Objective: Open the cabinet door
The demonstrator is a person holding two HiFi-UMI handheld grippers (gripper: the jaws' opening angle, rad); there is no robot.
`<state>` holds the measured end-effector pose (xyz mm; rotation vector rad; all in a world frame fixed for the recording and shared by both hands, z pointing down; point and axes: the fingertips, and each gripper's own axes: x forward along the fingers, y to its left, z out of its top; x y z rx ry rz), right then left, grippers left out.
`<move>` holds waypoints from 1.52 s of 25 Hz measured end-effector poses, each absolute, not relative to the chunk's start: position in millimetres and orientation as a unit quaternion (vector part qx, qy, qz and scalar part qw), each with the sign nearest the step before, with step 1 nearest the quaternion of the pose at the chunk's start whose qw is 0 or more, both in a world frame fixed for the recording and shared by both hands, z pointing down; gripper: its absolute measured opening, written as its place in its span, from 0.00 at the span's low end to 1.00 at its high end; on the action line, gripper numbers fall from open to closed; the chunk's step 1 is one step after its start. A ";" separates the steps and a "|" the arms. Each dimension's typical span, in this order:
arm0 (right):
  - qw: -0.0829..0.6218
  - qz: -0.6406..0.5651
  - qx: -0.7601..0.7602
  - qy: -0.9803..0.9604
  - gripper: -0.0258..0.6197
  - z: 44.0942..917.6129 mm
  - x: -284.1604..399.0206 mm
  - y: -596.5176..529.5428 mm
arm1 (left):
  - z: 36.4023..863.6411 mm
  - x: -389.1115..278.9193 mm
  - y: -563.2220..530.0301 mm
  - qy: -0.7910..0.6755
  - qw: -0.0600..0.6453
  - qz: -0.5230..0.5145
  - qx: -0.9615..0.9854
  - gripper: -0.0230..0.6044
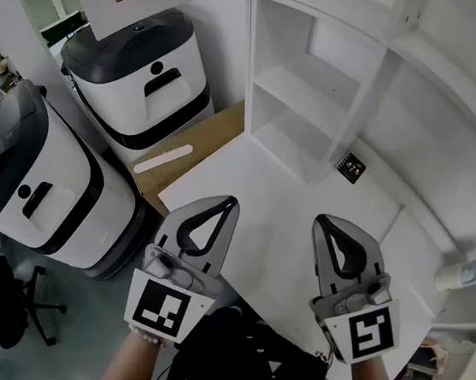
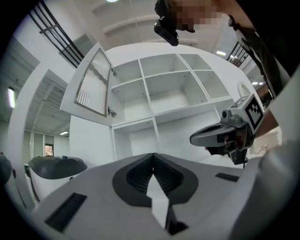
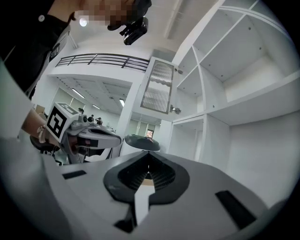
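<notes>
The white cabinet (image 1: 319, 92) is a grid of bare shelves. Its slatted door (image 2: 91, 84) stands swung out to the left, also seen in the right gripper view as the door (image 3: 159, 86) hanging open beside the shelves. My left gripper (image 1: 230, 201) and right gripper (image 1: 324, 221) are held side by side, low over a white surface (image 1: 281, 190), pointing towards the cabinet and apart from it. Both are shut with nothing between the jaws, as the left gripper (image 2: 153, 154) and right gripper (image 3: 149, 153) show in their own views. Neither touches the door.
Two white-and-black rounded machines (image 1: 149, 71) (image 1: 33, 177) stand at the left, with a black office chair (image 1: 0, 302) below them. A wood-coloured board (image 1: 200, 146) lies between them and the white surface. A small black tag (image 1: 351, 166) sits near the cabinet base.
</notes>
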<state>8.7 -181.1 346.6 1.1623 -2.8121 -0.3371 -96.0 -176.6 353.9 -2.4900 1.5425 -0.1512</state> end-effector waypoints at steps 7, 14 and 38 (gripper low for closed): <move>0.052 -0.079 0.383 -0.919 0.04 366.9 11.4 -167.9 | 379.6 -70.3 -164.2 0.492 0.072 -0.054 -0.866 0.04; 0.067 -0.050 0.399 -0.913 0.04 385.2 36.4 -164.8 | 391.6 -56.5 -152.9 0.463 0.085 -0.072 -0.879 0.04; 0.067 -0.028 0.388 -0.919 0.04 397.3 30.4 -153.7 | 392.7 -50.0 -146.0 0.455 0.076 -0.069 -0.885 0.04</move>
